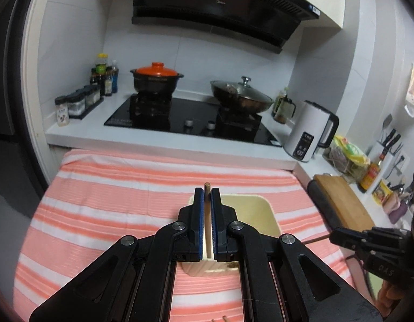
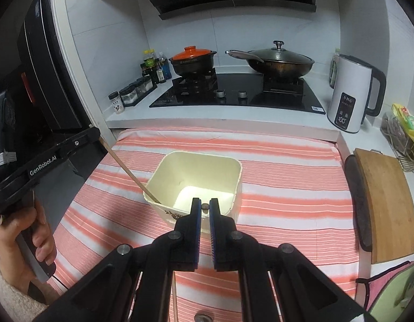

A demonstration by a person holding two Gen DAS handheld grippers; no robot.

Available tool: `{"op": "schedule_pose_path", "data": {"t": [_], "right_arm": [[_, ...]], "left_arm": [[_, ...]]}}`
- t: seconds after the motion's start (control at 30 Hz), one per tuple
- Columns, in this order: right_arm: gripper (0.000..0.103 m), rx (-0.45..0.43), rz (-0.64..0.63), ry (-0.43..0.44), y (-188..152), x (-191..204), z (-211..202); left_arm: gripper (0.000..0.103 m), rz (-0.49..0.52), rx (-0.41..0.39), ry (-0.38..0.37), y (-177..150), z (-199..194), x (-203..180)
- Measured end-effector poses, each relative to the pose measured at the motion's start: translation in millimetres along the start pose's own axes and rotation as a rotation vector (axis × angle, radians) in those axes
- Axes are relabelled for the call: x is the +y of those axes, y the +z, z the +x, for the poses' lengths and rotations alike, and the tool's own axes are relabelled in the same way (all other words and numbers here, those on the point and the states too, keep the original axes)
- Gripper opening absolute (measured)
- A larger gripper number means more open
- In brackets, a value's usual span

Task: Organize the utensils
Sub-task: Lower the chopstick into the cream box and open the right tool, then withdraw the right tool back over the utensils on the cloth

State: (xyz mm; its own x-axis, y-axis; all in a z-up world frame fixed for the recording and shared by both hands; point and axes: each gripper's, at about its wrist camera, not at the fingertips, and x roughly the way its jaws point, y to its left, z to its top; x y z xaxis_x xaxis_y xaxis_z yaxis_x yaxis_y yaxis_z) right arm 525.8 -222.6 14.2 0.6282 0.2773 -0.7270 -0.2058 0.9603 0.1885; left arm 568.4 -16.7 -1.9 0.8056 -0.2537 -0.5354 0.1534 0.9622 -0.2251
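1. Cream plastic forms the square utensil holder (image 2: 198, 179), which is stood on a pink-and-white striped cloth (image 2: 287, 187) spread in front of the white counter (image 2: 131, 112).
2. One wooden chopstick (image 2: 129, 171) is gripped by the left gripper (image 1: 207, 190), whose blue-padded fingers are closed narrowly around it; the dark end of the stick is seen poking out above the fingertips in the left wrist view.
3. From the right wrist view, that chopstick is seen slanting down from the left gripper to the holder's left near corner, with its lower tip inside the rim.
4. A second chopstick (image 2: 204, 207) is pinched between the narrowly closed fingers of the right gripper (image 2: 205, 208), with only its dark end showing between the pads, just over the holder's near wall.
5. More thin wooden sticks (image 2: 175, 297) are seen under the right gripper on the cloth; it cannot be told how many.
6. Behind the cloth, an orange-lidded clay pot (image 2: 193, 60) and a glass-lidded wok (image 2: 280, 61) are set on the black stove (image 2: 233, 96), and a white kettle (image 2: 349, 94) is stood to the right.
7. A wooden cutting board (image 2: 389, 201) is laid beside the cloth on the right.
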Motion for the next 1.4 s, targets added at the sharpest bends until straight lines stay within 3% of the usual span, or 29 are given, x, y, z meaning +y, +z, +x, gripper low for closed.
{"op": "schedule_pose_path", "data": {"t": [0.17,0.23,0.27,0.3,0.33,0.37,0.4,0.43,0.5,0.57,0.67,0.73,0.87,1.03,1.13,1.23,1.4], "right_arm": [[0.006,-0.033,0.015,0.014,-10,-5,15],[0.009,-0.062,0.023,0.025,-13,-7,18],[0.009,-0.074,0.027,0.028,-14,-8,20],[0.01,-0.08,0.031,0.027,-15,-9,22],[0.017,-0.092,0.038,0.039,-17,-10,22],[0.025,-0.111,0.048,0.053,-19,-11,19],[0.047,-0.135,0.059,0.056,-22,-12,13],[0.061,-0.172,0.069,0.058,-26,-13,4],[0.061,-0.223,0.063,0.052,-36,-11,-15],[0.061,-0.261,0.036,0.028,-51,-8,-35],[0.063,-0.296,-0.002,-0.01,-81,-4,-63],[0.065,-0.296,-0.018,-0.035,-106,-2,-75],[0.065,-0.26,-0.044,-0.096,-162,-1,-86],[0.066,-0.186,-0.048,-0.205,-235,-10,-84],[0.066,-0.132,-0.008,-0.246,-271,-22,-81],[0.066,-0.091,0.027,-0.258,-297,-29,-80],[0.066,-0.072,0.07,-0.254,-321,-35,-78]], "left_arm": [[0.004,-0.013,0.034,-0.006,-14,9,5],[0.011,-0.018,0.04,-0.014,-20,8,7],[0.029,-0.021,0.046,-0.019,-23,7,8],[0.055,-0.022,0.053,-0.016,-27,4,9],[0.065,-0.018,0.058,-0.01,-31,0,10],[0.073,-0.011,0.055,-0.009,-35,-6,11],[0.074,0.005,0.052,-0.013,-40,-14,11],[0.075,0.029,0.058,-0.016,-46,-23,12],[0.091,0.076,0.068,-0.012,-61,-42,13],[0.1,0.116,0.063,0.015,-82,-64,15],[0.103,0.151,0.071,0.073,-120,-92,17],[0.103,0.17,0.102,0.168,-148,-102,16],[0.103,0.172,0.133,0.274,-201,-118,16],[0.102,0.119,0.145,0.415,-242,-135,28],[0.102,0.115,0.119,0.363,-257,-150,38],[0.102,0.088,0.141,0.3,-267,-155,48],[0.102,0.013,0.22,0.264,-284,-153,64]]}}
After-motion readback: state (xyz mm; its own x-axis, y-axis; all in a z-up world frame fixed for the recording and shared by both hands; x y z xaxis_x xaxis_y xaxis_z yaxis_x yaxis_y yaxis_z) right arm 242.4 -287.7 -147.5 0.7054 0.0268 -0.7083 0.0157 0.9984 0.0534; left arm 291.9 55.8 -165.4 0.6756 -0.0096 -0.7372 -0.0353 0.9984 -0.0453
